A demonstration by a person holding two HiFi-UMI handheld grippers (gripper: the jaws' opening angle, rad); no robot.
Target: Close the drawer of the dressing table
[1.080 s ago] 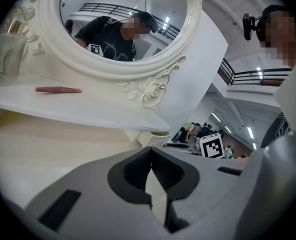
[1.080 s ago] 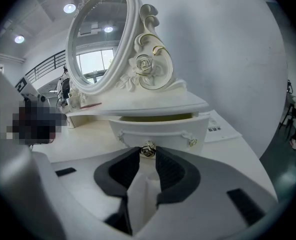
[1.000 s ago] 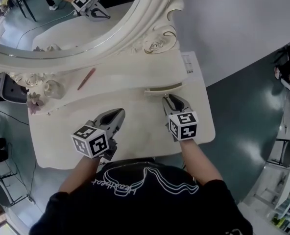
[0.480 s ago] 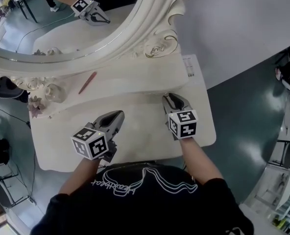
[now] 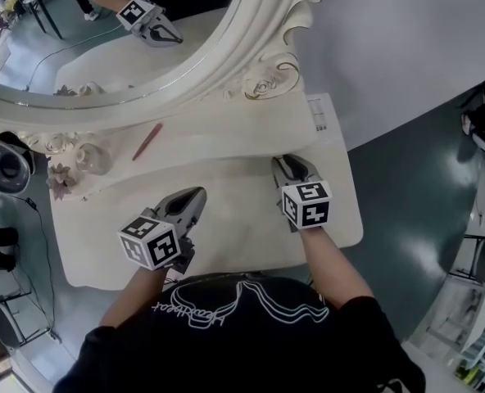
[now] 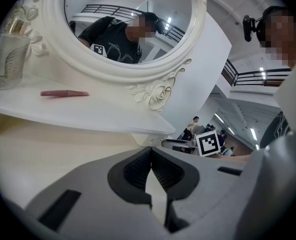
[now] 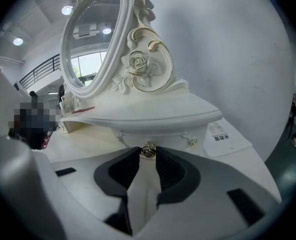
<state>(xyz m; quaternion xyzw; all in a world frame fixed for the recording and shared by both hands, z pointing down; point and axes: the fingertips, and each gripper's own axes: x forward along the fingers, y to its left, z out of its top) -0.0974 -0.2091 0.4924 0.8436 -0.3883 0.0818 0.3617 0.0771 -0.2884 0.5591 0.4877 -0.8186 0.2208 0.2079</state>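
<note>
Cream drawer of the carved white dressing table sits flush, apparently closed; right hand-held gripper grips its gold rose knob, left hand-held gripper closed empty; release seemingly remains.

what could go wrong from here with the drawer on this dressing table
1. The right tongs pinch the small gold knob only at their tips; drawing back without letting go may tug the drawer front out again.
2. Pushing harder may jolt the table, and the pink stick lying loose on the shelf could roll off.
</note>
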